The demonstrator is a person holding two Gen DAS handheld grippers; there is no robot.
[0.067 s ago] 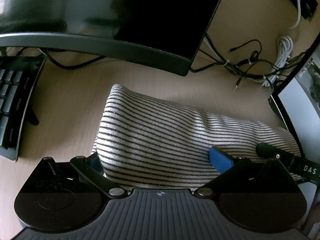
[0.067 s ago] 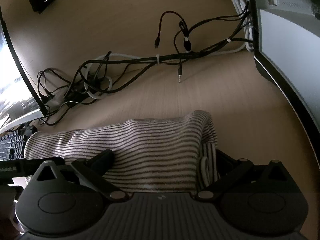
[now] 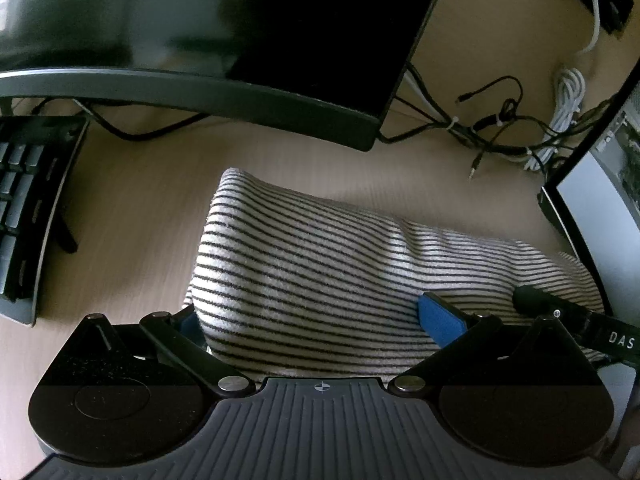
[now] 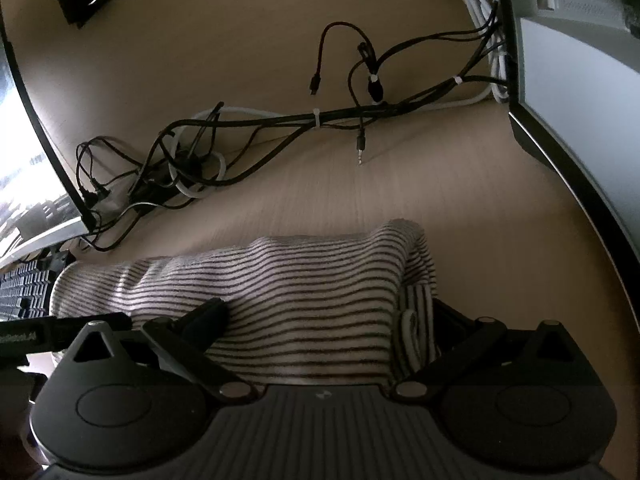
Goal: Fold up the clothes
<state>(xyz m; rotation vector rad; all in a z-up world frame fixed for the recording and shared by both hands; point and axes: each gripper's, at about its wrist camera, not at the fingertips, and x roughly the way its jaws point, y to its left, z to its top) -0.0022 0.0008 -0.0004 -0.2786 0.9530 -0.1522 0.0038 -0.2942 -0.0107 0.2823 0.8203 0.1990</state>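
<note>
A folded white cloth with thin dark stripes lies as a thick bundle on the wooden desk. My left gripper is open wide over the bundle's left end. One blue pad rests on the fabric, and the other pad sits just off the cloth's left edge. In the right wrist view the same cloth fills the gap of my right gripper, also open wide. Its left finger lies on the fabric, its right finger beside the folded right end.
A dark monitor overhangs the desk behind the cloth, with a keyboard at the left. A second screen stands close on the right. Tangled cables run along the back wall.
</note>
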